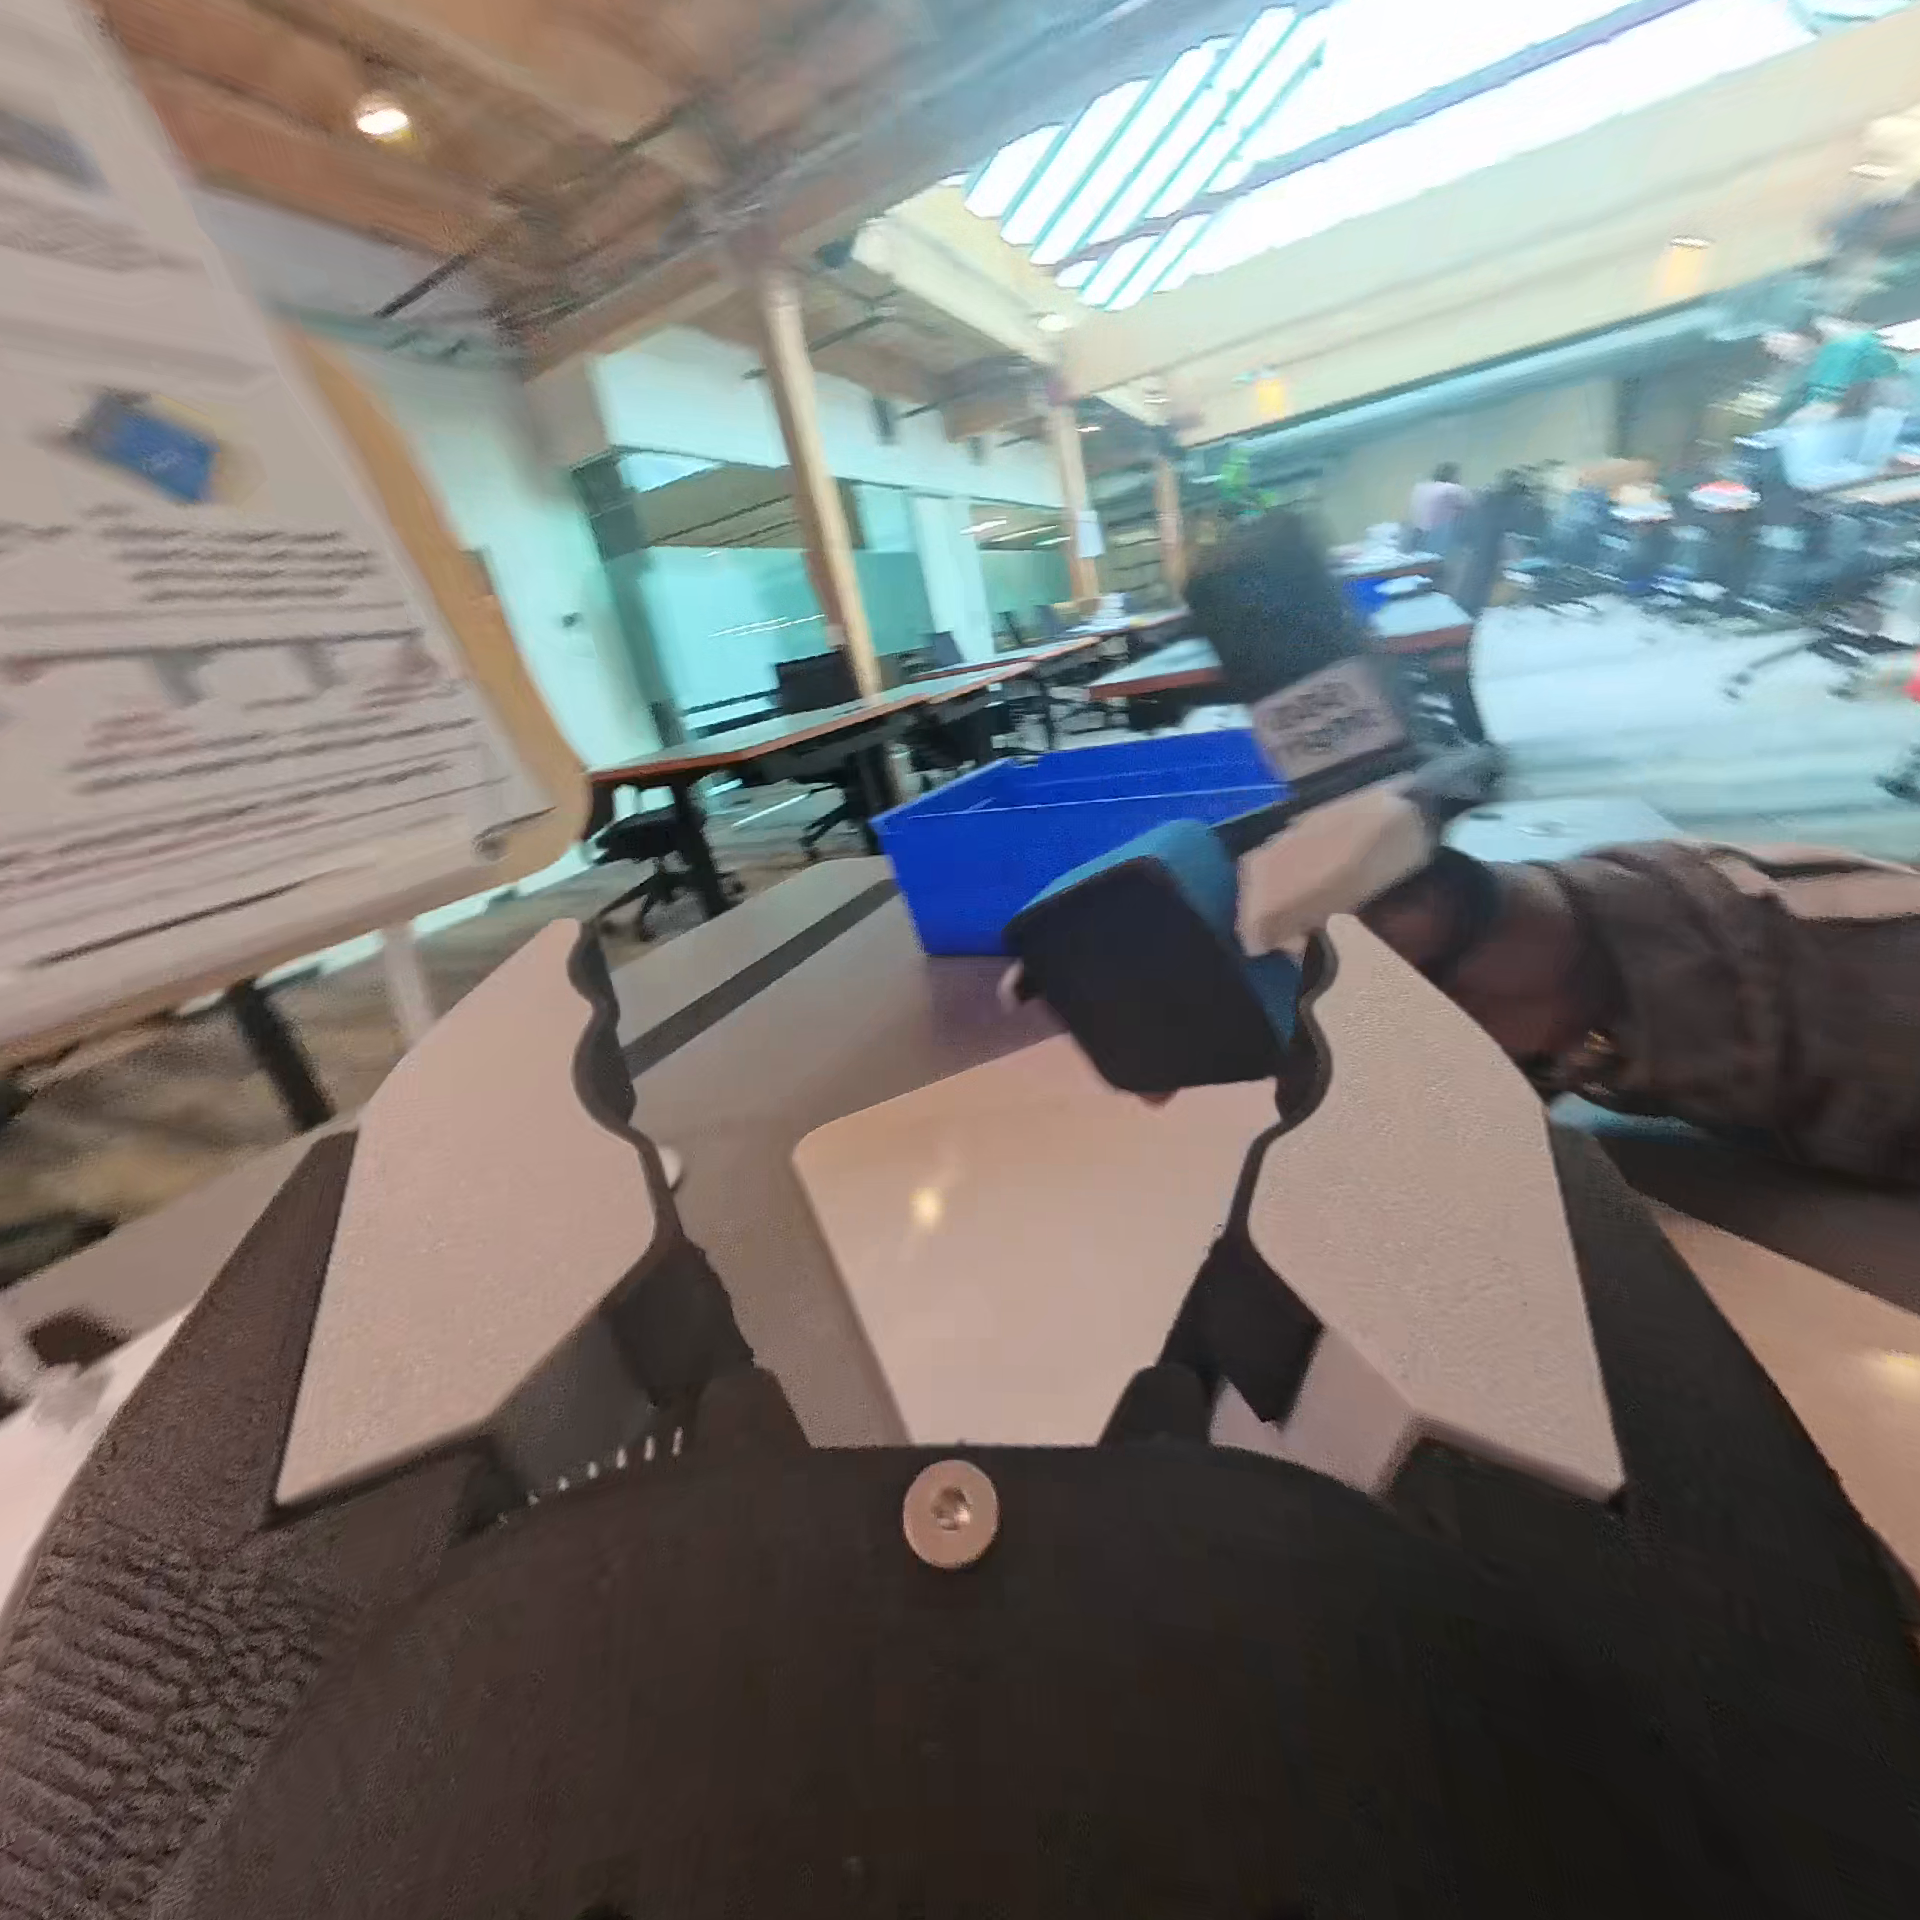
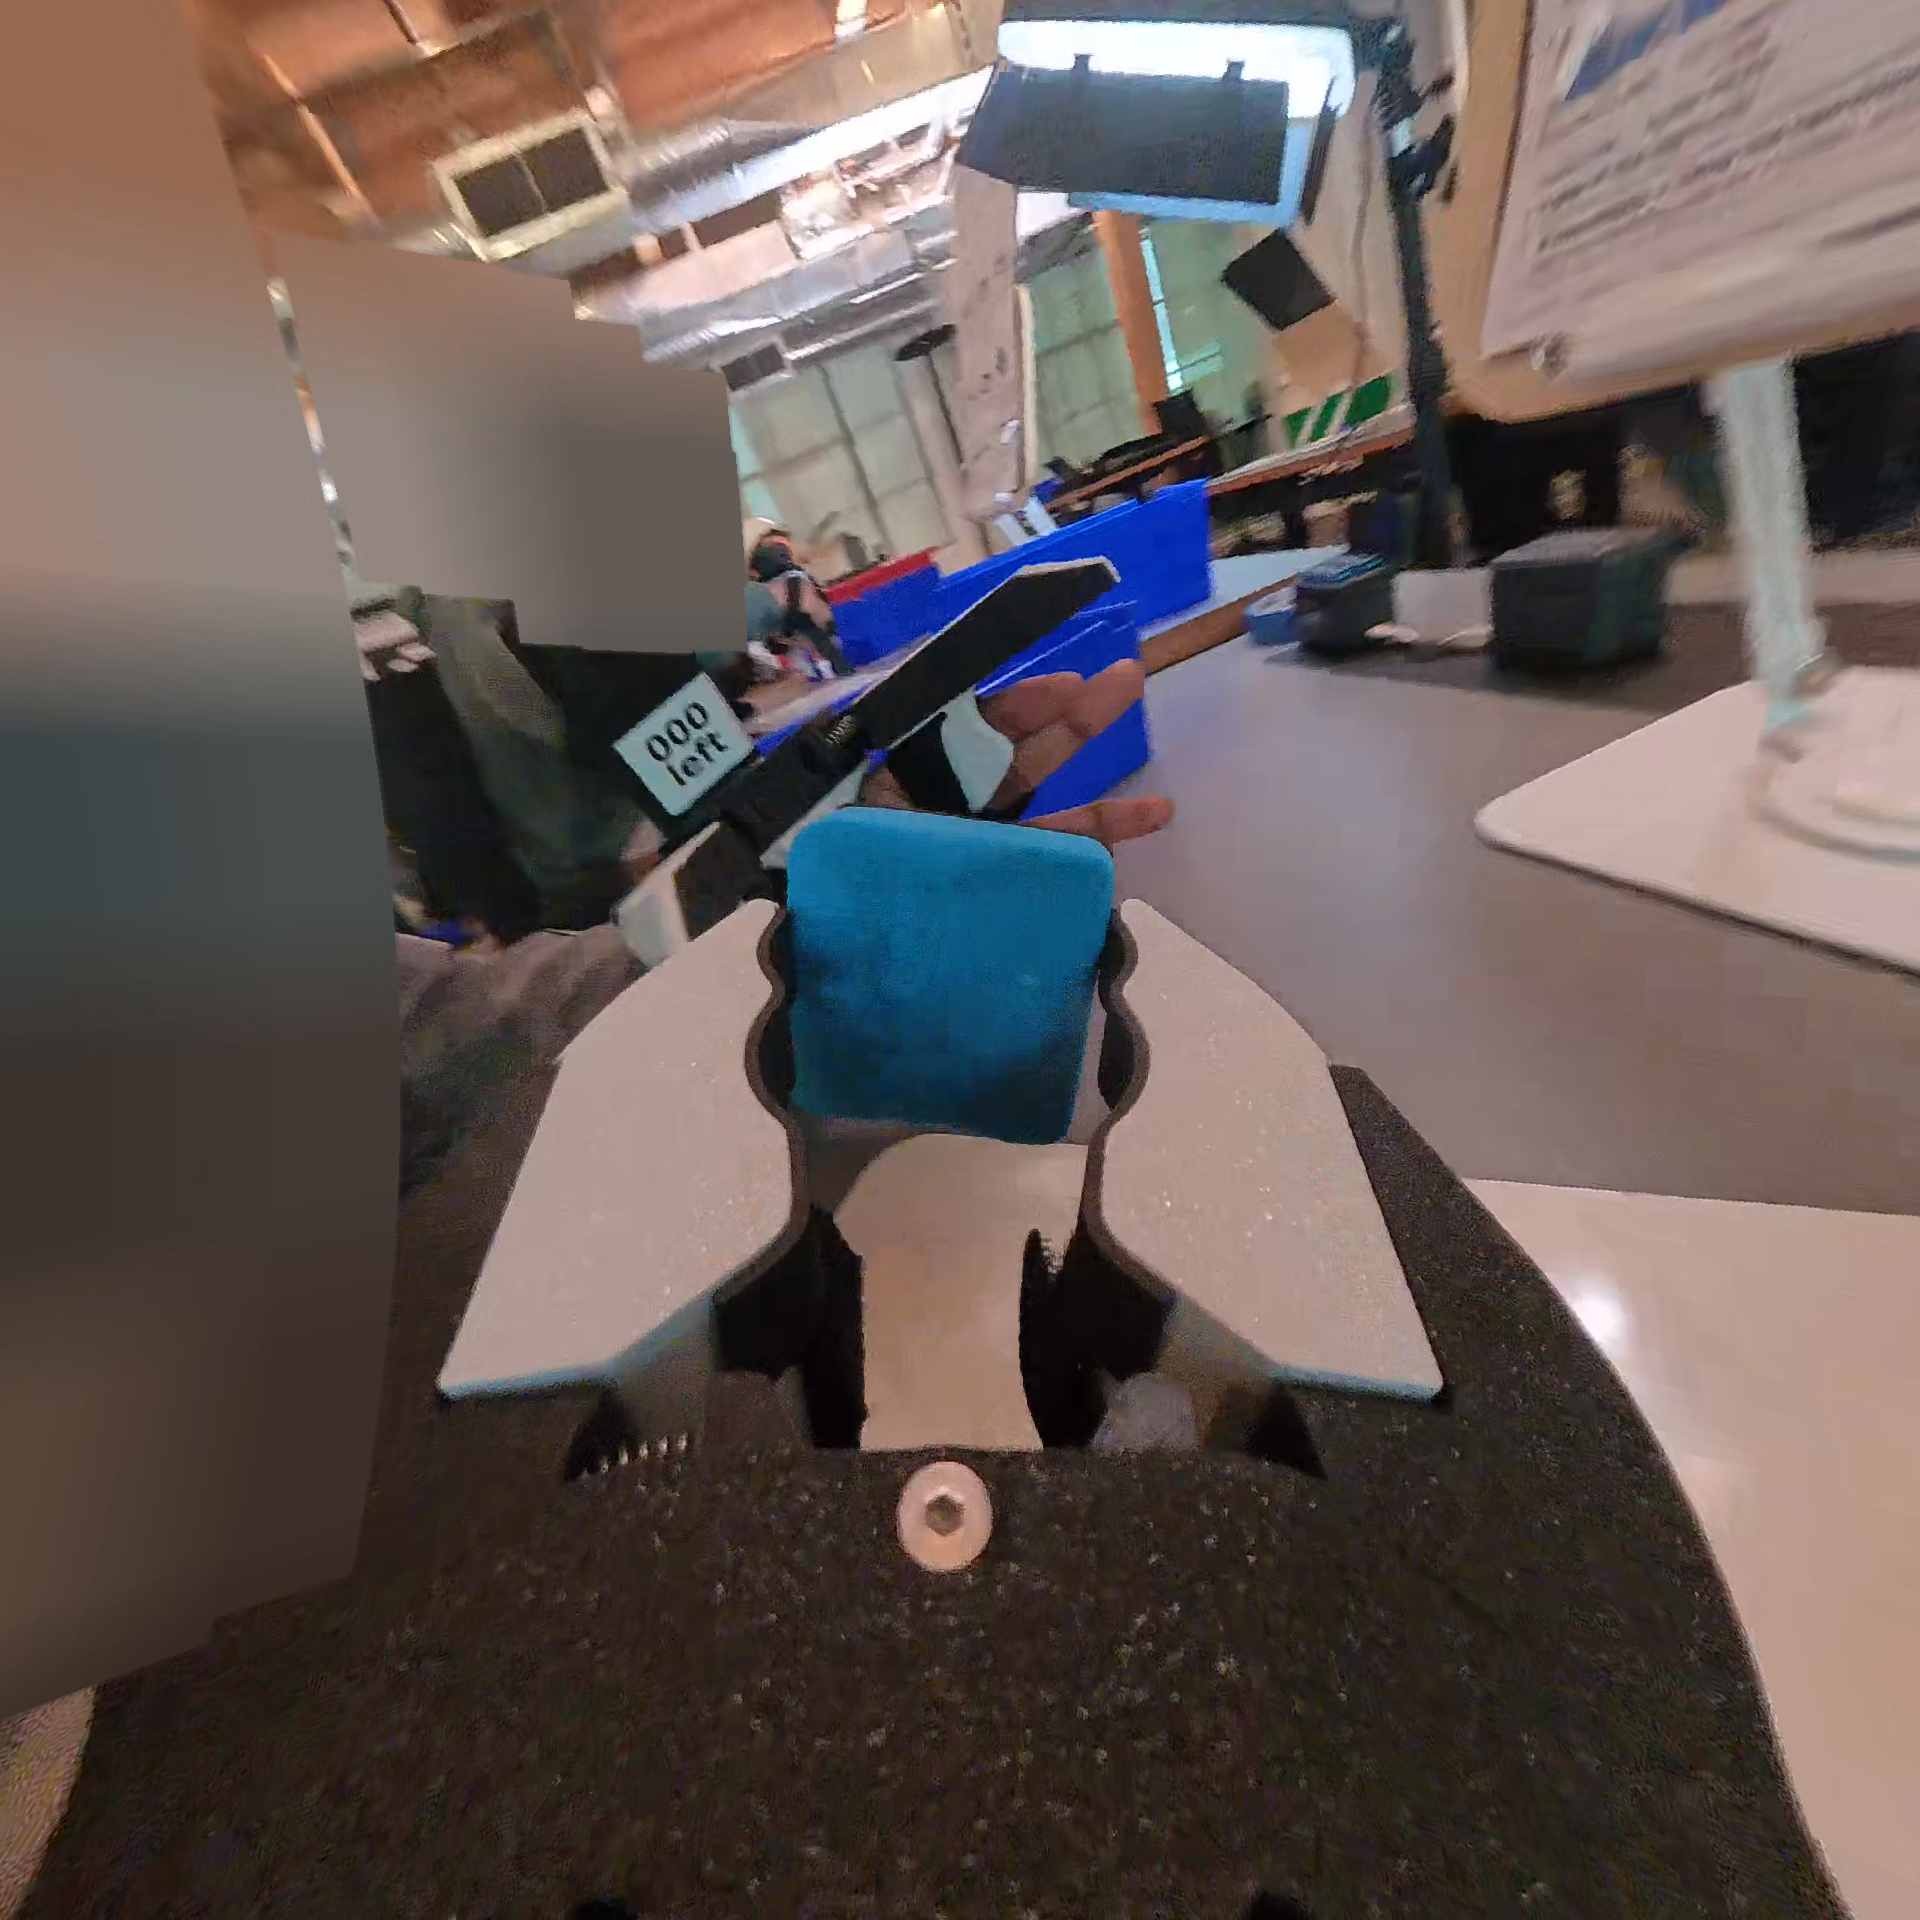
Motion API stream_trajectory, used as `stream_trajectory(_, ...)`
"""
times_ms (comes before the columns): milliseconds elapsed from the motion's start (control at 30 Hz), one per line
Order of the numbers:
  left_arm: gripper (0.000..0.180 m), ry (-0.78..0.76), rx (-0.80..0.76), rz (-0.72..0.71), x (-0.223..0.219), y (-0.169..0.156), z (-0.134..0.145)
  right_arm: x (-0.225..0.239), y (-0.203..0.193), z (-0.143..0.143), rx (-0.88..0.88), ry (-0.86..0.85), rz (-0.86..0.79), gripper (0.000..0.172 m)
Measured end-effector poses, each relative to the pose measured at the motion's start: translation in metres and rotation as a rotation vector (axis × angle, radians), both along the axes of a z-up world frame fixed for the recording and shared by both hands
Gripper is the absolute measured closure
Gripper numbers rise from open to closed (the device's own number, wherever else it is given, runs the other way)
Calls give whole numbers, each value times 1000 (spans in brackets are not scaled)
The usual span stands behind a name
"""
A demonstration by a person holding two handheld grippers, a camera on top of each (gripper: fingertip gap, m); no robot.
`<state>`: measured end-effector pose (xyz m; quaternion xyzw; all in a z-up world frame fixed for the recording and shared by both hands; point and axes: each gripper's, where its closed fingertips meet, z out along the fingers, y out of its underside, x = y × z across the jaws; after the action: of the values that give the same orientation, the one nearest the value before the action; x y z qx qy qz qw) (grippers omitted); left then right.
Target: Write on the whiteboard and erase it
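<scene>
teal eraser (image 2: 940, 977) clamped between right gripper (image 2: 940, 997) pads, held above table (image 2: 1403, 935); left gripper (image 1: 951, 1023) spread wide, empty. whiteboard (image 2: 1039, 1278) near, erasing apparently not yet begun.

Left tongs (image 1: 951, 997) wide open; eraser (image 1: 1153, 987) in right tongs (image 1: 1262, 904), blue bin (image 1: 1049, 831) behind.

The left wrist view looks forward along its own widely parted fingers (image 1: 447, 1195), low over the grey table (image 1: 831, 987), facing a blue bin (image 1: 1039, 831) close ahead and a long hall of desks. The right wrist view looks along its fingers (image 2: 665, 1174) from the opposite side. Both share the blue eraser (image 2: 940, 971), very near each lens, the bin and the table
</scene>
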<state>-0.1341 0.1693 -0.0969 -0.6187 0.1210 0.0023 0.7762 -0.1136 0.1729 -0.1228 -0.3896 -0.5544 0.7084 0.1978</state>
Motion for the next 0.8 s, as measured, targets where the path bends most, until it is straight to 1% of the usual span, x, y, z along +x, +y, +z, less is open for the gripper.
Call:
stream_trajectory(67,62,-84,-22,82,-23,1,-2,0,16,4,121,73,-118,115)
stream_trajectory(133,64,-150,-115,174,-44,4,-17,3,35,11,162,100,-217,115)
stream_trajectory(167,66,-151,-169,216,-52,6,-27,5,46,14,164,91,-273,115)
stream_trajectory(233,67,-100,-264,285,-63,7,-45,17,68,21,174,41,-369,115)
stream_trajectory(300,70,-69,-331,314,-66,9,-57,34,91,30,232,-8,-458,115)
stream_trajectory(367,71,-65,-375,298,-62,10,-64,56,120,45,321,-51,-569,114)
stream_trajectory(433,73,-56,-392,292,-58,11,-67,83,158,61,394,-104,-701,114)
stream_trajectory(500,74,-31,-392,300,-58,11,-66,111,203,68,435,-211,-845,114)
stream_trajectory(567,74,-17,-388,305,-58,11,-65,136,245,54,472,-375,-925,115)
stream_trajectory(633,75,-32,-385,292,-56,11,-65,157,280,29,481,-550,-967,114)
stream_trajectory(733,75,-43,-375,291,-56,11,-65,172,319,-5,471,-716,-981,114)
stream_trajectory(800,75,-30,-372,296,-57,11,-66,172,335,-26,465,-827,-938,114)
